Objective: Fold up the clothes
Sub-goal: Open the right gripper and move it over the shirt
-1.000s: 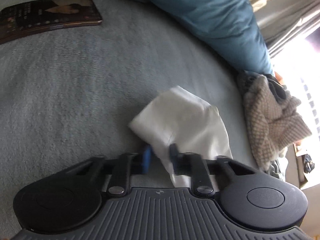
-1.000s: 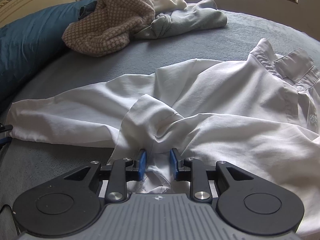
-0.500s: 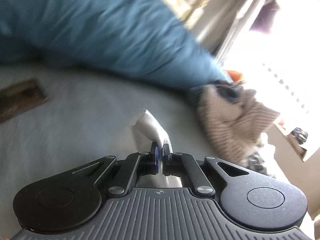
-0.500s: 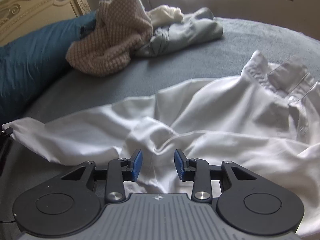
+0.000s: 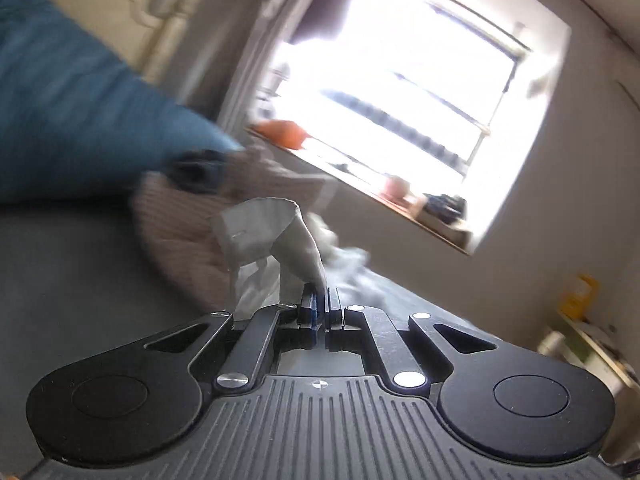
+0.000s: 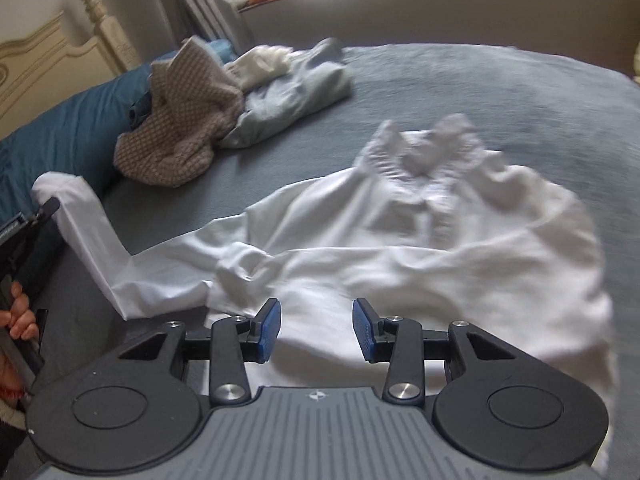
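A white shirt [image 6: 440, 240] lies crumpled on the grey bed cover [image 6: 480, 92], collar towards the window. My left gripper [image 5: 322, 298] is shut on the shirt's sleeve cuff [image 5: 260, 232] and holds it up off the bed. In the right wrist view that sleeve [image 6: 84, 220] rises at the left edge to the left gripper's fingertip [image 6: 48, 206]. My right gripper [image 6: 316, 320] hovers over the shirt's body. Its jaws are opening, and no cloth is pinched between the blue pads [image 6: 268, 328].
A pile of clothes sits near the headboard [image 6: 48, 60]: a brown checked knit [image 6: 180, 136] and a pale blue garment [image 6: 292, 92]. A blue pillow [image 6: 60, 144] lies at the left. A person's hand [image 6: 20, 316] holds the left gripper. A bright window [image 5: 400, 100] is beyond the bed.
The left gripper shut on the sleeve cuff, lifted it and swung up towards the window. The right gripper let go of the shirt fold, opened wider and rose.
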The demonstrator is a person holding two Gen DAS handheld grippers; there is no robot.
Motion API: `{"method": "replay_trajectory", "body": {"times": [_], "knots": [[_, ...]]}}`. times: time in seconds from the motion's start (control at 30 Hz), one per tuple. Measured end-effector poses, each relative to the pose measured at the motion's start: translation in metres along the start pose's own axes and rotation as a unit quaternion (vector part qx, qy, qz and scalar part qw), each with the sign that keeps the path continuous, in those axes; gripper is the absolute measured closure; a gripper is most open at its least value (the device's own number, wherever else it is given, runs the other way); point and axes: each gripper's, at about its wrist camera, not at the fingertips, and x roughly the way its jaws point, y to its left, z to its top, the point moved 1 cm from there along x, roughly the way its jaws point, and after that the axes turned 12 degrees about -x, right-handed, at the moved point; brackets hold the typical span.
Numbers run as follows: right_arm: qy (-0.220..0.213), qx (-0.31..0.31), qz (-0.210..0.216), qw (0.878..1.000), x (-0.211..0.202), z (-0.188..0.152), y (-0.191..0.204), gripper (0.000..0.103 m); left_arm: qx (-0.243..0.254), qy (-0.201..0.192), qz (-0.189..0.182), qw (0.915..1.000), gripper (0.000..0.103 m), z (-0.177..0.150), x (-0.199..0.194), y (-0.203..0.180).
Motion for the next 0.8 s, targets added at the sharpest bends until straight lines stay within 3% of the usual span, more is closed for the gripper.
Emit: {"method": "replay_trajectory", "body": {"times": [0.17,0.33,0.4,0.43,0.47,0.5,0.53,0.63,0.73,0.8], "knots": [[-0.059,0.124,-0.016,0.990,-0.037,-0.052,-0.056,0.059,0.061,0.058,-0.075,0.9936,0.102,-0.036,0.036,-0.083],[-0.089,0.262,-0.024,0.961,-0.045,-0.103,-0.118,0.059,0.099,0.099,-0.140,0.9803,0.102,-0.095,0.064,-0.157],[-0.098,0.303,-0.029,0.947,-0.049,-0.119,-0.140,0.059,0.125,0.149,-0.167,0.9666,0.099,-0.136,0.076,-0.182],[-0.104,0.319,-0.033,0.942,-0.050,-0.125,-0.149,0.059,0.143,0.195,-0.175,0.9545,0.095,-0.159,0.085,-0.189],[-0.109,0.332,-0.037,0.936,-0.051,-0.130,-0.157,0.059,0.150,0.241,-0.168,0.9440,0.094,-0.183,0.091,-0.189],[-0.113,0.343,-0.039,0.932,-0.050,-0.135,-0.164,0.059,0.155,0.282,-0.161,0.9329,0.082,-0.204,0.095,-0.187],[-0.115,0.353,-0.041,0.928,-0.048,-0.138,-0.171,0.059,0.159,0.303,-0.150,0.9276,0.074,-0.216,0.094,-0.178],[-0.116,0.372,-0.039,0.920,-0.037,-0.147,-0.184,0.058,0.170,0.362,-0.118,0.9090,0.072,-0.249,0.090,-0.151],[-0.112,0.368,-0.026,0.923,-0.026,-0.144,-0.184,0.058,0.163,0.382,-0.100,0.9042,0.069,-0.236,0.083,-0.123],[-0.110,0.365,-0.017,0.924,-0.019,-0.142,-0.183,0.058,0.160,0.374,-0.095,0.9085,0.068,-0.218,0.077,-0.109]]}}
